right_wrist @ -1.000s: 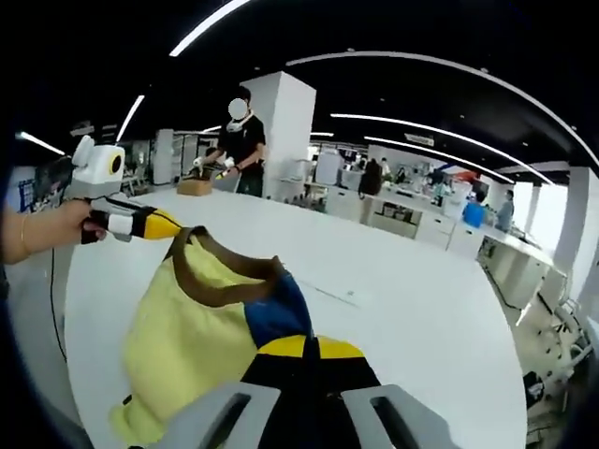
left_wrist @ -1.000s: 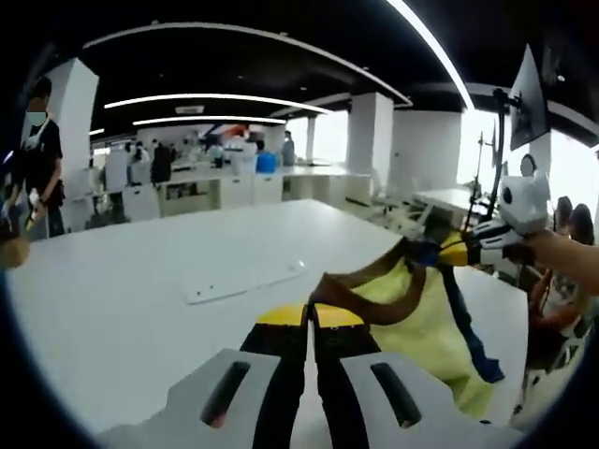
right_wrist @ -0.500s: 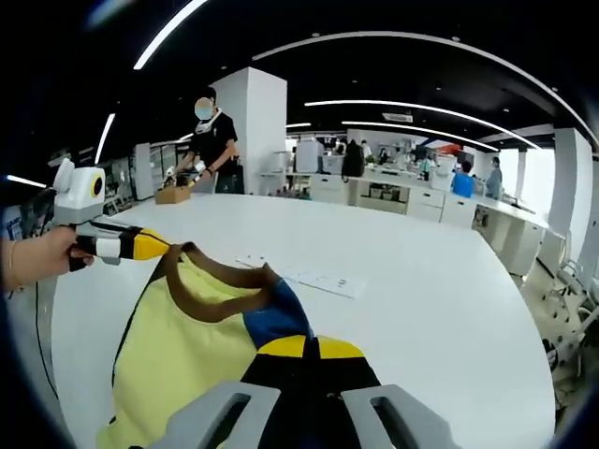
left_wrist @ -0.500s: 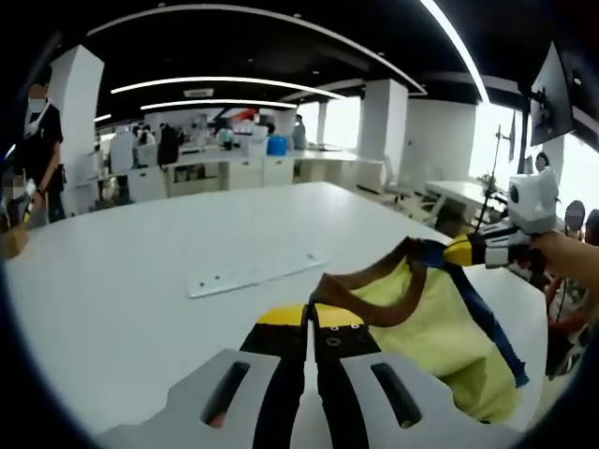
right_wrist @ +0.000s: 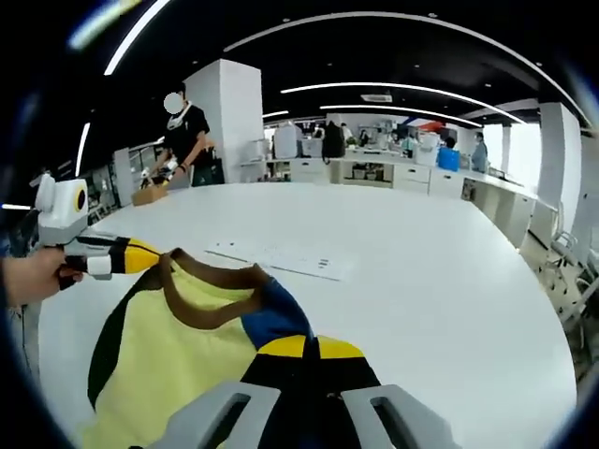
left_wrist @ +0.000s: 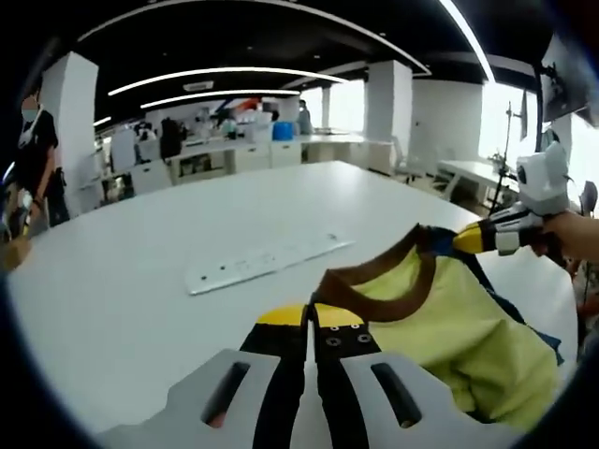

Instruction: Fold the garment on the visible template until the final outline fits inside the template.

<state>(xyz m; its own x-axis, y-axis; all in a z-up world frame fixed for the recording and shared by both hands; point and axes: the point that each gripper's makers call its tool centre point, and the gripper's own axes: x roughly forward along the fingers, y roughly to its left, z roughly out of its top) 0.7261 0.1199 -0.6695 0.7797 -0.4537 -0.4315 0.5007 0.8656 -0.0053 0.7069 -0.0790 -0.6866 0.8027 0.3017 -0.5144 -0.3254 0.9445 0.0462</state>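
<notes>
Both grippers pinched the garment (left_wrist: 449,323) at the brown collar. The left gripper (left_wrist: 311,323) had its jaws pressed together on the collar edge; in the right gripper view it showed at the far shoulder (right_wrist: 131,254). The right gripper (right_wrist: 301,348) had its jaws clamped on the blue shoulder patch; in the left gripper view it came in from the right (left_wrist: 477,238). The garment hung spread between them, yellow body draping down toward the table (left_wrist: 112,309), apparently lifted rather than laid flat. The template (left_wrist: 262,264), a pale flat strip-like sheet, lay on the table beyond the garment, well apart from it; it also showed in the right gripper view (right_wrist: 281,260). Judged progress: early. No fold was visible, and the garment was not on the template. Left to do: lay it on the template, flatten, then fold until the outline fits inside. A person (right_wrist: 187,140) stood at the far table edge.
</notes>
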